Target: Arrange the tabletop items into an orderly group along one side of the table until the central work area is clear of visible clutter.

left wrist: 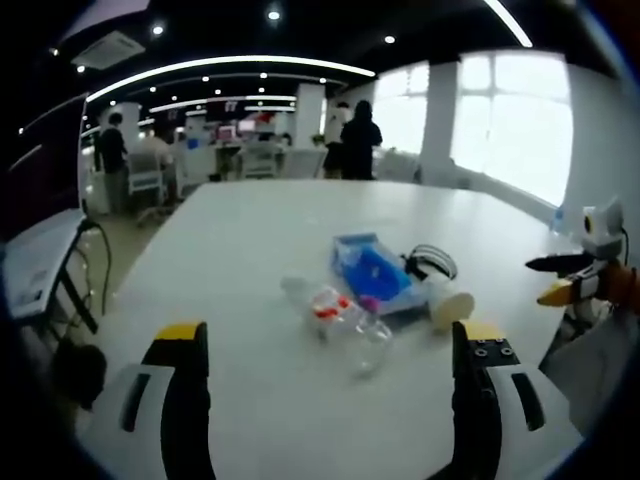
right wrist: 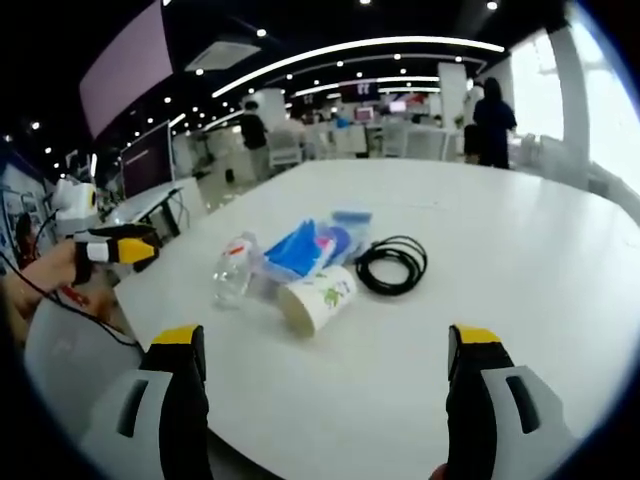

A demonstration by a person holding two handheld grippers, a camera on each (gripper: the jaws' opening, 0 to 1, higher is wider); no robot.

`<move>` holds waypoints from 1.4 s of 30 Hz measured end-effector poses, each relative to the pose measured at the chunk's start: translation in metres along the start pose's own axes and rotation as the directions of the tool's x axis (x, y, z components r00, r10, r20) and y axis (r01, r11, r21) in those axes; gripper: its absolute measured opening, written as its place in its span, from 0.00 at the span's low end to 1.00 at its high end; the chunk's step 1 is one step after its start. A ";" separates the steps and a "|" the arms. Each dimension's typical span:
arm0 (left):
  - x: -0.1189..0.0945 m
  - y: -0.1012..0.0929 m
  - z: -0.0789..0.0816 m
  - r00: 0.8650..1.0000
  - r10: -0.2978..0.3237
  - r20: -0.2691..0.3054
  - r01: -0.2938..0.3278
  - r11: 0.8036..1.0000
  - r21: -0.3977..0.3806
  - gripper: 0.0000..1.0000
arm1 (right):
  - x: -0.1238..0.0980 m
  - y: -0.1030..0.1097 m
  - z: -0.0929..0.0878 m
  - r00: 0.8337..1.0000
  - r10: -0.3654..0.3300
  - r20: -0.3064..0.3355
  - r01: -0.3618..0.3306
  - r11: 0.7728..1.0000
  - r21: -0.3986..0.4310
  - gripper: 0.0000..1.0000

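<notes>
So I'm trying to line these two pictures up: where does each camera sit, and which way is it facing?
Left gripper view: rides the left gripper, jaws open, facing the white table; the right gripper enters at right.
Right gripper view: rides the right gripper, jaws open, facing the table from another side; the left gripper and a hand enter at left.
Shared: plastic bottle, blue package, paper cup, black cable.

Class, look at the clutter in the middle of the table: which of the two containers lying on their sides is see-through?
The plastic bottle, clear with a red label. The paper cup beside it is opaque white with printed pictures, its open mouth facing the right claw.
</notes>
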State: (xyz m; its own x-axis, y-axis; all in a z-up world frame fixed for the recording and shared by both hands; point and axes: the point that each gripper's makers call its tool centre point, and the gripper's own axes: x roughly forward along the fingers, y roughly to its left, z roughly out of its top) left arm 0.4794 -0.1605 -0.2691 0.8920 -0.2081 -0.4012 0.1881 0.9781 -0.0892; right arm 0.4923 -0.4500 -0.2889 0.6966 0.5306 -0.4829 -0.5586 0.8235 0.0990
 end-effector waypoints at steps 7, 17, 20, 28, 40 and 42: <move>-0.001 0.002 0.002 1.000 0.004 0.006 -0.004 1.000 0.011 0.98 | 0.001 0.005 0.000 1.000 0.017 -0.003 -0.017 1.000 -0.017 1.00; -0.003 0.008 0.001 1.000 0.019 0.002 -0.019 1.000 -0.021 0.95 | 0.002 0.007 0.004 1.000 0.023 0.003 -0.023 1.000 -0.015 1.00; -0.004 0.009 0.000 1.000 0.018 -0.001 -0.018 1.000 -0.025 0.94 | 0.002 0.009 0.009 0.999 0.031 0.013 -0.031 0.999 -0.008 1.00; -0.003 0.015 0.007 1.000 0.020 0.012 -0.020 0.999 -0.038 0.93 | 0.007 0.008 0.019 0.999 0.029 0.020 -0.029 0.999 -0.025 1.00; 0.010 0.022 0.013 1.000 0.016 -0.022 -0.017 0.999 -0.039 0.92 | 0.018 0.007 0.038 0.998 0.052 0.047 -0.051 0.999 -0.013 1.00; 0.012 0.023 0.014 1.000 0.019 -0.021 -0.020 0.999 -0.036 0.92 | 0.020 0.005 0.041 0.998 0.044 0.052 -0.044 0.999 -0.013 1.00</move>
State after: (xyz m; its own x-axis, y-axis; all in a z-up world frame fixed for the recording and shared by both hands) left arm 0.5003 -0.1408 -0.2635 0.8868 -0.1893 -0.4216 0.1553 0.9813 -0.1139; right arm 0.5220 -0.4269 -0.2627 0.6935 0.5764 -0.4323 -0.5944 0.7968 0.1088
